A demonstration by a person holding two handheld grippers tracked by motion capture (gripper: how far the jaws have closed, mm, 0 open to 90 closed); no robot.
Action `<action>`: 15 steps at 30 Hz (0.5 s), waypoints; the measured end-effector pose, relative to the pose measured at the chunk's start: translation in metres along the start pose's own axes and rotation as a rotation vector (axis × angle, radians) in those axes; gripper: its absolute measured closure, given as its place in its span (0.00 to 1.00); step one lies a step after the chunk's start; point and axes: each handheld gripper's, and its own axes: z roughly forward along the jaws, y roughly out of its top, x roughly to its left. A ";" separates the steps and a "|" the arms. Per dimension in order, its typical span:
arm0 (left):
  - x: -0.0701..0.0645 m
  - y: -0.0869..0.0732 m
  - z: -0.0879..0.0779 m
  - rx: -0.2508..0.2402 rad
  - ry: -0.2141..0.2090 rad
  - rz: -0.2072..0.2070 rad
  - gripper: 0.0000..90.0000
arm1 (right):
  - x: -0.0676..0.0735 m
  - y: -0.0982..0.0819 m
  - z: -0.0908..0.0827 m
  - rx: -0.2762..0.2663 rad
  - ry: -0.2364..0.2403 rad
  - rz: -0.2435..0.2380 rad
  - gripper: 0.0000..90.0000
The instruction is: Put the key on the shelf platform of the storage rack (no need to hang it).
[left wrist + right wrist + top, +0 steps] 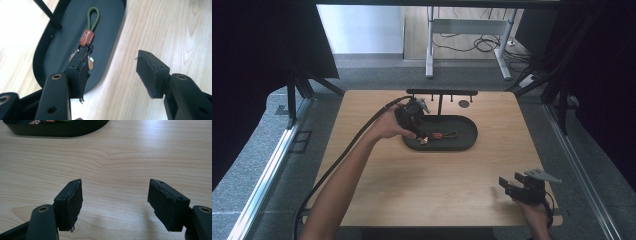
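Key fob (pixel 87 37), brown tag on a green cord loop with metal ring: lies in the black oval tray (pixel 47 53) on the wooden table (pixel 422 185), just beyond the left gripper (pixel 112 72), whose spread jaws hold nothing. Right gripper (pixel 115 202): jaws wide apart, empty, well apart from the tray.
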 end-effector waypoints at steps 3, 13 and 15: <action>-0.006 -0.012 -0.007 -0.020 0.007 -0.005 0.48 | 0.003 0.000 0.000 -0.002 -0.001 -0.006 0.32; -0.033 -0.052 -0.022 -0.084 0.008 -0.018 0.48 | 0.011 0.001 0.001 -0.001 -0.002 -0.029 0.32; -0.038 -0.060 -0.022 -0.089 0.007 -0.030 0.48 | 0.012 0.002 0.001 0.004 -0.001 -0.030 0.32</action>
